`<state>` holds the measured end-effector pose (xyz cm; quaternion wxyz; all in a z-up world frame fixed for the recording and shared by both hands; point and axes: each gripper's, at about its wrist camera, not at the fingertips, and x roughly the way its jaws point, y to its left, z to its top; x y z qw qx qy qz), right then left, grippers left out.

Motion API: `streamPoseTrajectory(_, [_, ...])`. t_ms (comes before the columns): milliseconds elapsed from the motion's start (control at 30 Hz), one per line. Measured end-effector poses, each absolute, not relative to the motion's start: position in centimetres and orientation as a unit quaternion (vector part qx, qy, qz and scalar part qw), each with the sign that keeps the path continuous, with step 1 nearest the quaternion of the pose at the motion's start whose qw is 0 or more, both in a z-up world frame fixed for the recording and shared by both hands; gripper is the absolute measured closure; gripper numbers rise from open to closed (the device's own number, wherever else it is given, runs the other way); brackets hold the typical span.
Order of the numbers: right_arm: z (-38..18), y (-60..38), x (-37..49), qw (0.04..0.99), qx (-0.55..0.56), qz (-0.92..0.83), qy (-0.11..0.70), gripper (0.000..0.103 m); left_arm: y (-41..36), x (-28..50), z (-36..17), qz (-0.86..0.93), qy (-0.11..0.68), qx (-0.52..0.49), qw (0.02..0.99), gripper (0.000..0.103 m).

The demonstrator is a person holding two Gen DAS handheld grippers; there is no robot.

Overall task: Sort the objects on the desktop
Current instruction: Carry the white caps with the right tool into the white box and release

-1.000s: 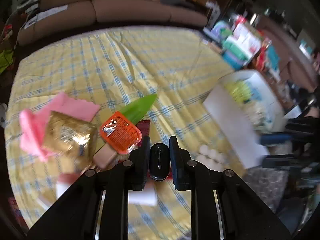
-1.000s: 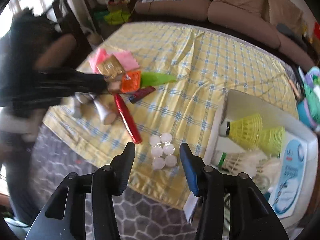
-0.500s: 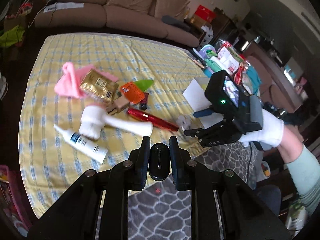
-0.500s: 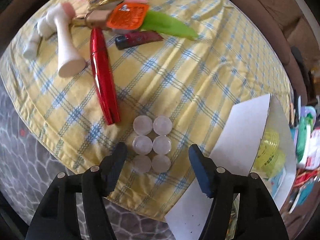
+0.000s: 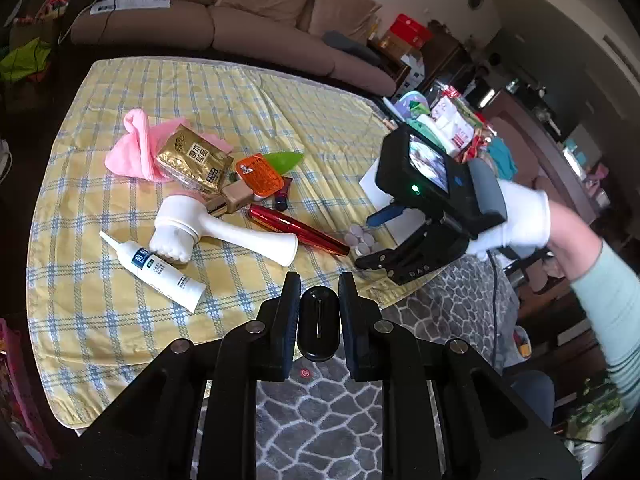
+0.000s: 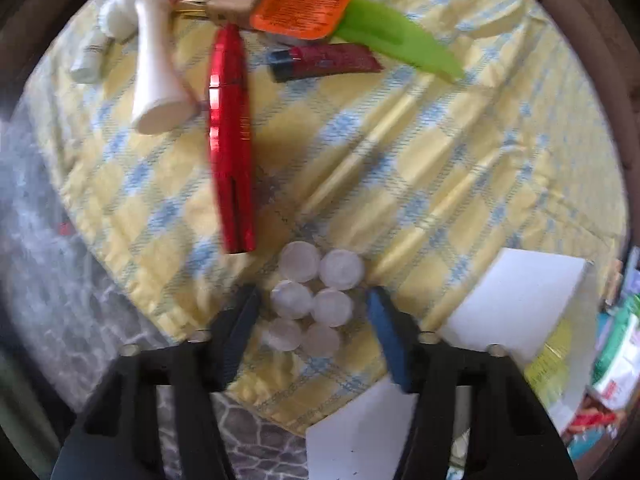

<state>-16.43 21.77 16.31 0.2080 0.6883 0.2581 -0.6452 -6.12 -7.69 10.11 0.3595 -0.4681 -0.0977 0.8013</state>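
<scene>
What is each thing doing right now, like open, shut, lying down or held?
Left gripper: shut on a black oval object.
Right gripper: open, straddling the white round capsules.
Red tube: lying flat.
White facial brush: lying down.
White box: open.

brown sofa (image 5: pixel 224 24), grey patterned rug (image 5: pixel 320 420), perhaps daylight

the far half of the yellow checked cloth (image 5: pixel 248 96) lies bare, open to a reach from the sofa side. the near-left part is crowded: pink cloth (image 5: pixel 130 150), gold packet (image 5: pixel 194 160), white brush (image 5: pixel 224 232) and white tube (image 5: pixel 154 268) lie close together. the right gripper (image 6: pixel 312 308) straddles the white capsule cluster (image 6: pixel 312 300), hemmed by the red pen (image 6: pixel 230 140) on its left and the white box (image 6: pixel 516 300) on its right.
</scene>
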Motion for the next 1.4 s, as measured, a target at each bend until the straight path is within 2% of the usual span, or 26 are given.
streamPoseTrajectory(33, [16.4,21.8,-16.4,0.217,0.686,-0.645,0.257,0.063,-7.7,-6.0,10.1,0.801,-0.098,-0.469,0.359,0.085])
streamPoseTrajectory(167, [18.4,22.0,-15.5,0.230,0.646,-0.684,0.250,0.063,-7.6,-6.0,10.0,0.800,-0.101,-0.469,0.362,0.085])
streamPoseTrajectory(367, [26.2,25.7,-12.7,0.250,0.576,-0.756,0.184,0.063,-6.4,-6.2,10.7,0.795,-0.101,-0.469,0.371,0.085])
streamPoseTrajectory(567, [31.1,31.7,-8.2,0.213,0.566,-0.766,0.219,0.063,-0.8,-6.1,13.4,0.782,-0.074,-0.460,0.413,0.085])
streamPoseTrajectory(667, [30.5,34.2,-6.0,0.204,0.588,-0.739,0.260,0.063,4.2,-6.3,14.6,0.767,-0.050,-0.460,0.444,0.085])
streamPoseTrajectory(867, [27.4,37.0,-4.1,0.230,0.595,-0.718,0.278,0.063,15.1,-7.9,14.7,0.705,-0.026,-0.496,0.506,0.085])
streamPoseTrajectory(1033, [25.8,38.4,-4.3,0.262,0.586,-0.713,0.282,0.063,21.9,-8.8,12.2,0.683,0.060,-0.529,0.500,0.085])
streamPoseTrajectory(1133, [24.7,38.7,-4.6,0.276,0.581,-0.713,0.282,0.063,23.8,-8.8,10.5,0.677,0.106,-0.537,0.492,0.085])
streamPoseTrajectory(1400, [23.2,38.3,-4.6,0.300,0.559,-0.724,0.270,0.062,25.2,-7.8,7.0,0.669,0.150,-0.551,0.476,0.085])
